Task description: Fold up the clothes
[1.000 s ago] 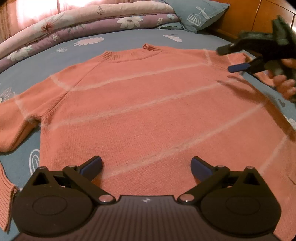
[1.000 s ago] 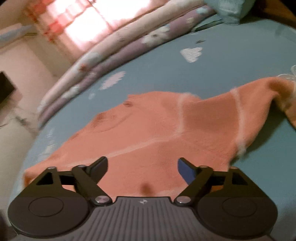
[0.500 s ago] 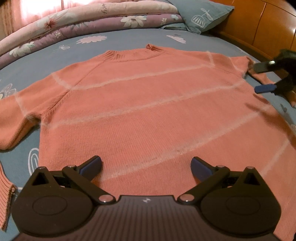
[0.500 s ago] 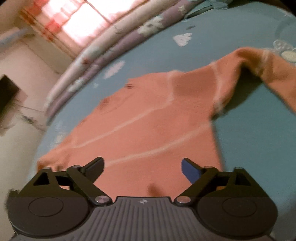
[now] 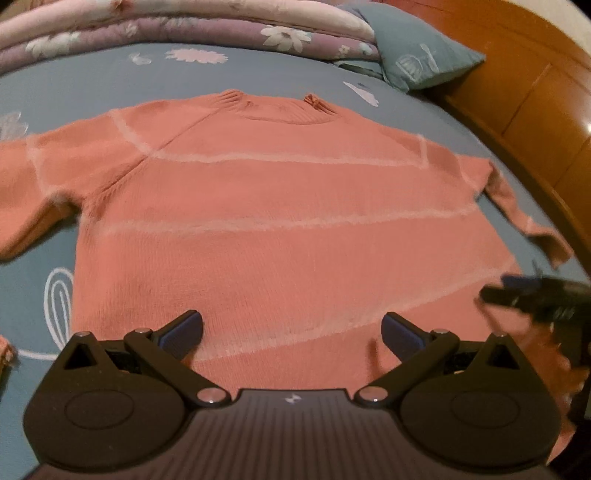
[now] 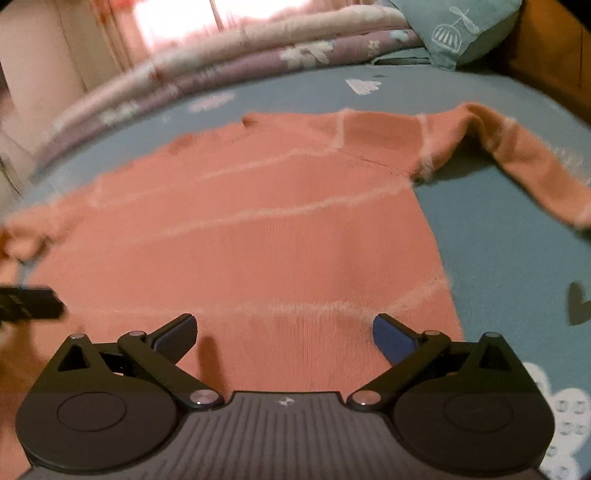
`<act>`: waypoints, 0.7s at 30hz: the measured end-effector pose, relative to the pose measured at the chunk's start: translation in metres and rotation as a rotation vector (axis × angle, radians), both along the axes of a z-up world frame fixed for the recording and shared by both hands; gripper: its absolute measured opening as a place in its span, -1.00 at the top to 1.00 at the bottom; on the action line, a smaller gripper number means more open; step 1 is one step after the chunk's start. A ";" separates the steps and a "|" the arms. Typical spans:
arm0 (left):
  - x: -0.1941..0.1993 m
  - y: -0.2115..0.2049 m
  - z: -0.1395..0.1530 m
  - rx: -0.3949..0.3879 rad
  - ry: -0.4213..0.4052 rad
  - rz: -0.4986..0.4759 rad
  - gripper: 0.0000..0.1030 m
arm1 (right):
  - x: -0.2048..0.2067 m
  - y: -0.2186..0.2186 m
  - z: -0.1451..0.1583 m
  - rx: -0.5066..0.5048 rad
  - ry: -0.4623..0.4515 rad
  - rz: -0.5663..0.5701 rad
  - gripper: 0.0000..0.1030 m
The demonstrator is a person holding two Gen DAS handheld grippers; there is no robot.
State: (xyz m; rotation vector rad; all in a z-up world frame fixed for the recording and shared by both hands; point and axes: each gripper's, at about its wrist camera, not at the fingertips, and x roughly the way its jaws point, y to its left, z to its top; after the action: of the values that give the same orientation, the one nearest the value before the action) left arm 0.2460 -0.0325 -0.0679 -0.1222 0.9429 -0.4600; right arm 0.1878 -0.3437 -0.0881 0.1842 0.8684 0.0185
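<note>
Nearest in each wrist view are that gripper's own fingers, spread wide with nothing between them. The left gripper (image 5: 291,328) hangs over the lower hem of the orange sweater (image 5: 280,229); the right gripper (image 6: 282,330) hangs over the same hem nearer the sweater's right edge, and its jaws have just been opening, with only knit showing in the gap.

The sweater lies flat and face-up on the blue bed sheet (image 5: 74,85), pale stripes running across it, collar pointing away toward the head of the bed. Nothing rests on it or blocks it.

In the left wrist view the right gripper shows blurred at the right edge, low over the sweater's side. There too the left sleeve (image 5: 33,192) spreads out to the side and the wooden headboard (image 5: 517,96) curves along the right.

The right wrist view alone shows the right sleeve (image 6: 524,158) bent down along the sheet, a dark heart print (image 6: 578,302) near it, the left gripper as a dark bar at the left edge, and a bright window (image 6: 173,14) at top left.

Farthest back lie rolled floral quilts (image 5: 177,26) and a teal pillow (image 5: 421,62).
</note>
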 end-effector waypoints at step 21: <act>-0.021 0.030 0.065 0.003 -0.069 -0.043 -0.98 | -0.111 0.097 0.021 -0.158 -0.177 0.053 -1.00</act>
State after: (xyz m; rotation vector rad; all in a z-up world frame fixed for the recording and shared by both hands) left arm 0.2249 -0.0021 -0.0034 -0.0831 0.8800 -0.4993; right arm 0.0767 -0.2468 -0.0668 0.0114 0.6942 0.0154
